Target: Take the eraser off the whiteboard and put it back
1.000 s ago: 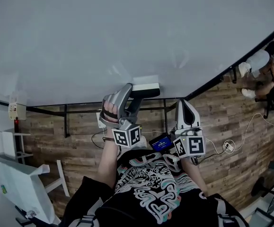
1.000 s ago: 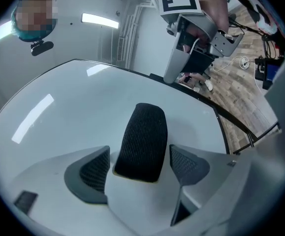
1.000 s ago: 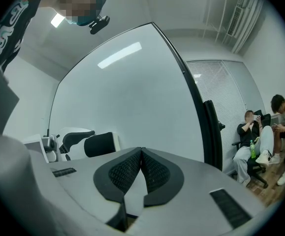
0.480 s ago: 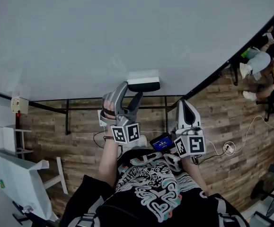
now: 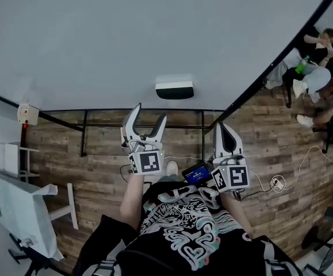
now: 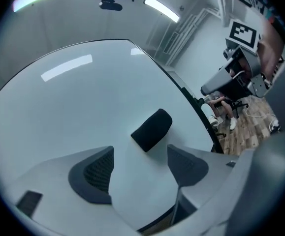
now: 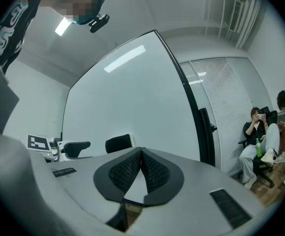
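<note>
The eraser (image 5: pixel 174 89), black with a white top, sticks on the whiteboard (image 5: pixel 154 39) near its lower edge. In the left gripper view the eraser (image 6: pixel 152 130) lies just beyond the fingertips, apart from them. My left gripper (image 5: pixel 149 112) hangs a little below and left of it; its jaws are wide and closing, with nothing between them (image 6: pixel 140 166). My right gripper (image 5: pixel 221 126) is lower right, shut and empty, its pads (image 7: pixel 127 171) pressed together. The right gripper view also catches the eraser (image 7: pixel 118 143) and the left gripper (image 7: pixel 76 147).
The board's black frame and stand bars (image 5: pixel 85 132) run under it. People sit on chairs at the far right (image 5: pixel 318 68). A white rack (image 5: pixel 16 211) stands at the left. A cable and socket (image 5: pixel 276 180) lie on the wooden floor.
My left gripper, earlier round the eraser, has drawn back from the board and rolled upright. The eraser stays on the board. The right gripper has hardly shifted.
</note>
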The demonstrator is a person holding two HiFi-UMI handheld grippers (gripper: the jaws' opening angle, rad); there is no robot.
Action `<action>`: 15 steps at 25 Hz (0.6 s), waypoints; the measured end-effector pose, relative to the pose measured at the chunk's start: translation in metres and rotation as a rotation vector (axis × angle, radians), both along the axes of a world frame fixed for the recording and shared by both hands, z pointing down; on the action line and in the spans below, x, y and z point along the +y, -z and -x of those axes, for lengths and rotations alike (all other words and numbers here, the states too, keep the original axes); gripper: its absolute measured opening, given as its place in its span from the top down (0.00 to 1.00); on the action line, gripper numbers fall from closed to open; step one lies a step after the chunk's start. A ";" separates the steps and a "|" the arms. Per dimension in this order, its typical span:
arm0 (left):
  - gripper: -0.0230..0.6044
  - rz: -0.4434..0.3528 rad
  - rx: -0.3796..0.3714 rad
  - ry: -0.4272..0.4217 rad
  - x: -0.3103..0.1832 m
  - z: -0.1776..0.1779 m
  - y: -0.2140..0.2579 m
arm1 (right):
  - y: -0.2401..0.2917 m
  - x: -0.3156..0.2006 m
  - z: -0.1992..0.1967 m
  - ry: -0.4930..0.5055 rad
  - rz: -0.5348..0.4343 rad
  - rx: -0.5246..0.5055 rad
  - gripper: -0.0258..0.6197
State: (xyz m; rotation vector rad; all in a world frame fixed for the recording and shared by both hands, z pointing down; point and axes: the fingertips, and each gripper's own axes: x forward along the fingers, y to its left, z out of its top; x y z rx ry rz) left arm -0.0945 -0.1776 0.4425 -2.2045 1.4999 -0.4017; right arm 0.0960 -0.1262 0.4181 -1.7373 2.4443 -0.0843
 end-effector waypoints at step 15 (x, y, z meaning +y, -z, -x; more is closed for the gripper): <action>0.95 0.202 0.431 -0.036 0.105 -0.006 0.006 | 0.004 0.078 -0.016 0.079 -0.015 -0.061 0.95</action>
